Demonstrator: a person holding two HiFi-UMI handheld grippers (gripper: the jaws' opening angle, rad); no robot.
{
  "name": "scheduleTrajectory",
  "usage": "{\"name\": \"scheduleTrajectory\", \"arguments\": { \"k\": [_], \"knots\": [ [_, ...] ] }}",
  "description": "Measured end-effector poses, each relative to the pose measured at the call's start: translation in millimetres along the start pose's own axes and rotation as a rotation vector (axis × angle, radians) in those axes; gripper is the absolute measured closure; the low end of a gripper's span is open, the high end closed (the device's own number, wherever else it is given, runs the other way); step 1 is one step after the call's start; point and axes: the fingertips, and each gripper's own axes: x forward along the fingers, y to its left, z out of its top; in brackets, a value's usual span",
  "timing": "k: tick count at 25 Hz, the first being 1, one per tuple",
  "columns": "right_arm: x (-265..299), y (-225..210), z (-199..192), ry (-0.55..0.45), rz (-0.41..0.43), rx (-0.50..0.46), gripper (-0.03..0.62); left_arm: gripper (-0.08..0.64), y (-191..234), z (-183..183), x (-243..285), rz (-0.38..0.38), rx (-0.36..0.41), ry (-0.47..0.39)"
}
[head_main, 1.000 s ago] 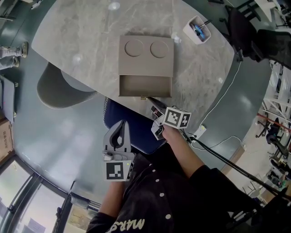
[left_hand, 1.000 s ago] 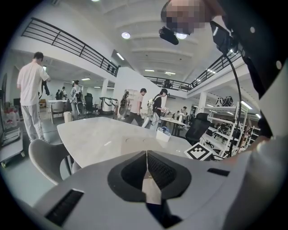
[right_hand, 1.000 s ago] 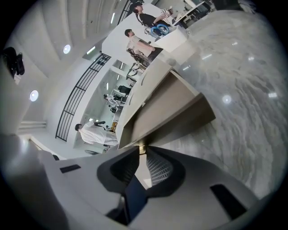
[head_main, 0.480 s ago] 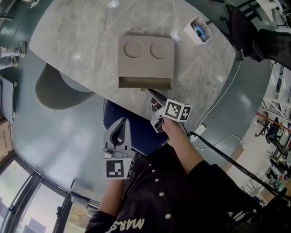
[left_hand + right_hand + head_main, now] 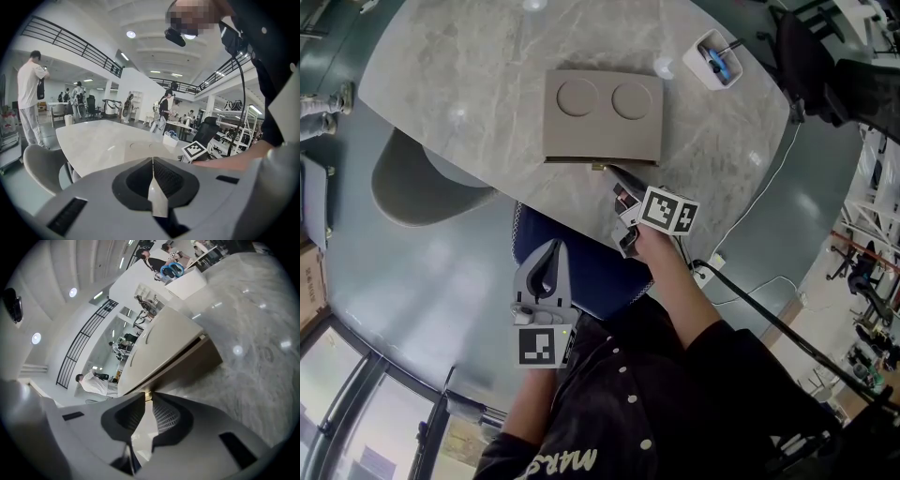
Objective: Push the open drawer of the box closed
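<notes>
The beige box [image 5: 602, 114] with two round recesses on top sits on the marble table [image 5: 469, 56]; its drawer front [image 5: 600, 160] is nearly flush with it. My right gripper [image 5: 610, 172] reaches to the drawer's small gold knob [image 5: 596, 167]. In the right gripper view the knob [image 5: 148, 394] sits between the fingertips of the right gripper [image 5: 148, 397], whose jaws are narrowly parted and closed on it, with the box [image 5: 164, 341] just beyond. My left gripper [image 5: 546, 251] hangs back over the floor; in the left gripper view the left gripper [image 5: 152, 161] is shut and empty.
A white holder with blue pens [image 5: 713, 59] stands at the table's far right. A grey chair [image 5: 412, 183] is tucked under the left edge, and a blue seat [image 5: 581, 262] lies below the box. A cable [image 5: 759, 206] runs over the floor at right.
The drawer has slid from well open to almost fully into the box, and my right gripper has moved forward with its knob. The left gripper has stayed put.
</notes>
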Motion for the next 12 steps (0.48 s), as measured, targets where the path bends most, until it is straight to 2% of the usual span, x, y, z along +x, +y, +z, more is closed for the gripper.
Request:
{"name": "scheduleTrajectory", "arguments": {
  "k": [12],
  "knots": [
    [13.3, -3.5, 11.1, -0.004, -0.011, 0.006, 0.548, 0.543, 9.4, -2.3, 3.7, 0.011, -0.008, 0.007]
  ]
}}
